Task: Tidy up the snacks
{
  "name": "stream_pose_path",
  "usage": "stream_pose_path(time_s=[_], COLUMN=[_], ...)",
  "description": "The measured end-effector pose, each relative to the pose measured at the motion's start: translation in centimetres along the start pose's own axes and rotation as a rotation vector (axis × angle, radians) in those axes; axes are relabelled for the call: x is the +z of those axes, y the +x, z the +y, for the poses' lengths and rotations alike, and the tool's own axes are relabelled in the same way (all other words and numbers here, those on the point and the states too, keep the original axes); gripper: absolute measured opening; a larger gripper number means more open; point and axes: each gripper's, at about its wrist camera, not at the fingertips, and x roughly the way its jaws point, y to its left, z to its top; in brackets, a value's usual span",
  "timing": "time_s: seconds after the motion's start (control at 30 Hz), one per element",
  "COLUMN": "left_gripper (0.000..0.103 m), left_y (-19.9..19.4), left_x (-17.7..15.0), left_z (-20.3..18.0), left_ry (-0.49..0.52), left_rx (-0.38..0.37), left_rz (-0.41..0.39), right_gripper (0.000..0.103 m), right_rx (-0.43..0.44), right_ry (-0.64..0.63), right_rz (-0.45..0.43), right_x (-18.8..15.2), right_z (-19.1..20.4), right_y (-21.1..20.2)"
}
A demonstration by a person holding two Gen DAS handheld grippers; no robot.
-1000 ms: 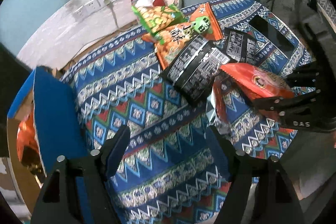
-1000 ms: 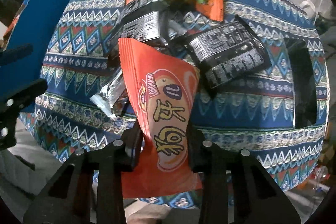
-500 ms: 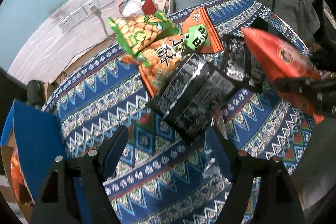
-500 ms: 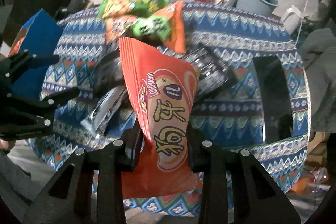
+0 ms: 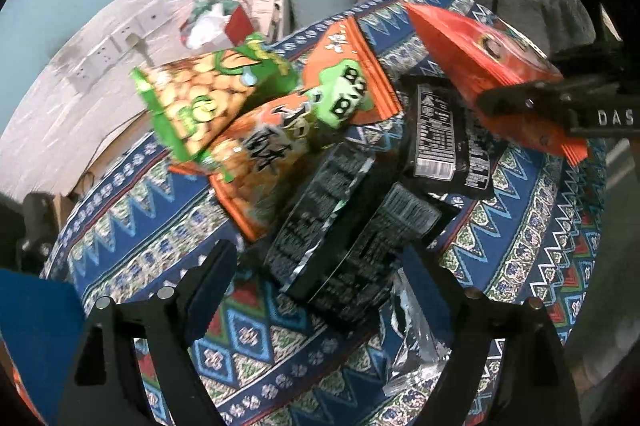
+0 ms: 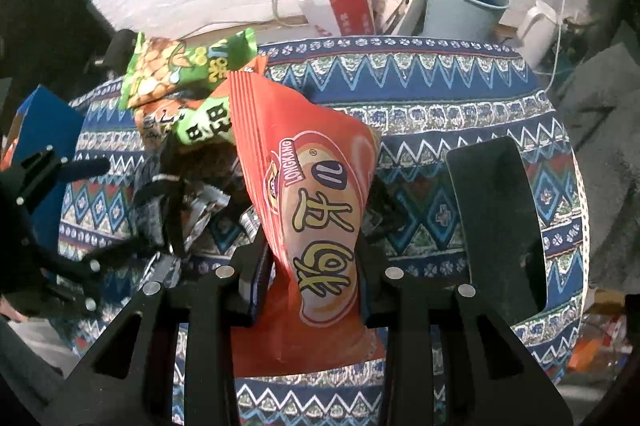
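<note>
The right gripper (image 6: 312, 266) holds a red snack bag (image 6: 316, 210) clamped between its fingers, lifted above the patterned worktop (image 6: 420, 98). The left gripper (image 5: 316, 282), fingers apart and empty, hangs over the black packets (image 5: 344, 226). Green and orange bags (image 5: 256, 114) lie heaped beyond, so most of the sorting appears undone. Only the right view shows a black tray (image 6: 496, 210); the left view alone shows the black packets' printed labels.
</note>
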Motion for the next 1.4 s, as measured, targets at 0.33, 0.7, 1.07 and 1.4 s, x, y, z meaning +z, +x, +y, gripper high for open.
stream_pose_path(time_s=[0.33, 0.7, 1.07, 1.4], left_gripper=[0.091, 0.077, 0.065, 0.065], left_y=[1.8, 2.8, 0.2, -2.8], left_x=[1.0, 0.4, -0.3, -1.3], left_z=[-0.9, -0.2, -0.3, 0.0], left_ry=[0.032, -0.009, -0.024, -0.058], left_rx=[-0.092, -0.121, -0.069, -0.016], left_rz=[0.041, 0.075, 0.042, 0.001], right_gripper=[0.033, 0.033, 0.033, 0.033], right_rx=[0.028, 0.040, 0.021, 0.018], right_ry=[0.018, 0.005, -0.034, -0.077], right_rz=[0.007, 0.022, 0.013, -0.021], right_x=[0.9, 0.9, 0.5, 0.8], right_z=[-0.4, -0.1, 1.1, 3.0], right_y=[0.7, 1.4, 1.0, -0.9])
